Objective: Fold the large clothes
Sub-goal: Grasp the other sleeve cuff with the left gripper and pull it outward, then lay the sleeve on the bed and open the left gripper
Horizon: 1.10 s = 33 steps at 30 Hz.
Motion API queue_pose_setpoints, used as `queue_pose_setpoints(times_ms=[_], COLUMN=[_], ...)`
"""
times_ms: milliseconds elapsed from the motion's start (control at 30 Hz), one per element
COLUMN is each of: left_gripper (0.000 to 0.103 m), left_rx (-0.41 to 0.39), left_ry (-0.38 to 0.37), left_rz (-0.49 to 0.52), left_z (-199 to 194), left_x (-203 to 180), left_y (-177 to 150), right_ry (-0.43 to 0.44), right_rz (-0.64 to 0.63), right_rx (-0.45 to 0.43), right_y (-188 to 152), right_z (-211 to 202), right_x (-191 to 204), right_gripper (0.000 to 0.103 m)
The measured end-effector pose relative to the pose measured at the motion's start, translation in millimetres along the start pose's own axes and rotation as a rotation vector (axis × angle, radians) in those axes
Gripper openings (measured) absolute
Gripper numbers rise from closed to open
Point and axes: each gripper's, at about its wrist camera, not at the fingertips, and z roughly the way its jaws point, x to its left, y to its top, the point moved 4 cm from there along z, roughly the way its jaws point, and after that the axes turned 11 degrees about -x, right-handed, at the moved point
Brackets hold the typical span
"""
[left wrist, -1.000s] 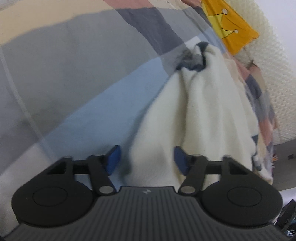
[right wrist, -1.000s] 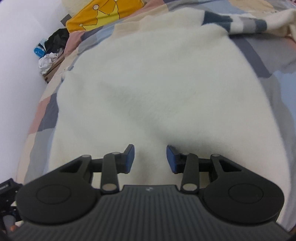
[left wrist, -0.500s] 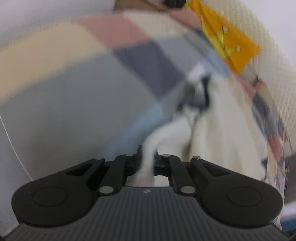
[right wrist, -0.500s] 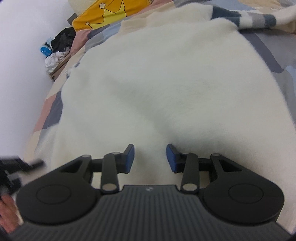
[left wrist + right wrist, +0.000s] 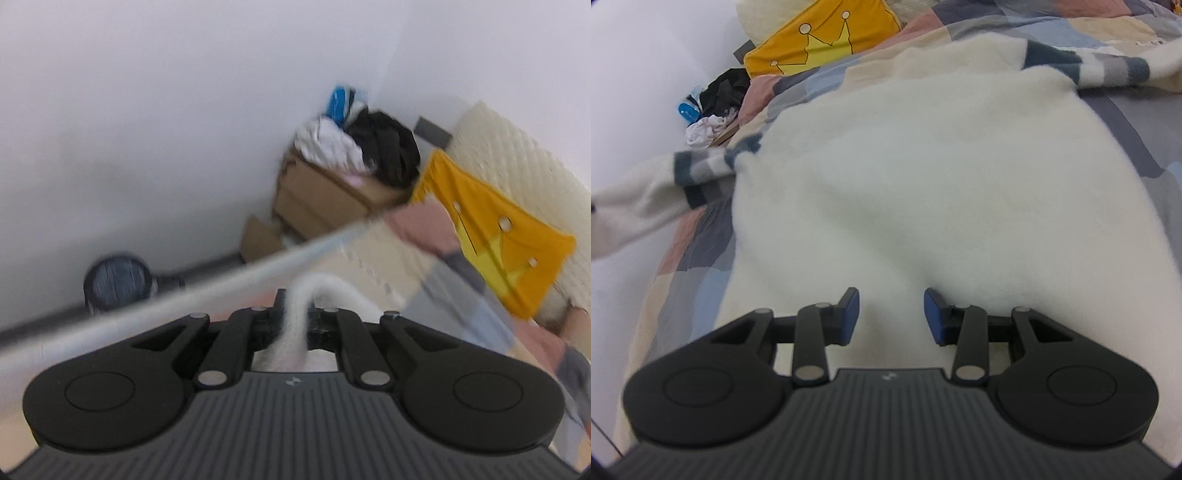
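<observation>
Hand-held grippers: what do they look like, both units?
Identical units. The left hand-held gripper and the right hand-held gripper each have a ribbed dark grey body with a small logo, two round black side discs, black linkage arms with silver pivot pins, and blue pads, visible on the right. No cables or sleeves visible.

Sweater (image 5: pixel 923 177) lies spread mid-bed (image 5: pixel 1137 122), sleeves out L & R, pillow (image 5: pixel 820 40) at far edge, box (image 5: pixel 325 188) beyond bed corner.

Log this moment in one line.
left claw: shut on sweater sleeve | right claw: open over sweater | fold: unfinished
</observation>
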Motion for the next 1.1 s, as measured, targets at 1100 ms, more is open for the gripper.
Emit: queue_pose_setpoints(times_ms=[1100], left_gripper=[0.009], left_rx=[0.197], left_ry=[-0.354], left_rz=[0.12], left_z=[159.6], left_x=[116.6], left_y=[-97.1], right_ry=[0.033], right_rz=[-0.099], right_rx=[0.019], right_y=[3.2], right_z=[45.0], right_x=[39.2], right_gripper=[0.043])
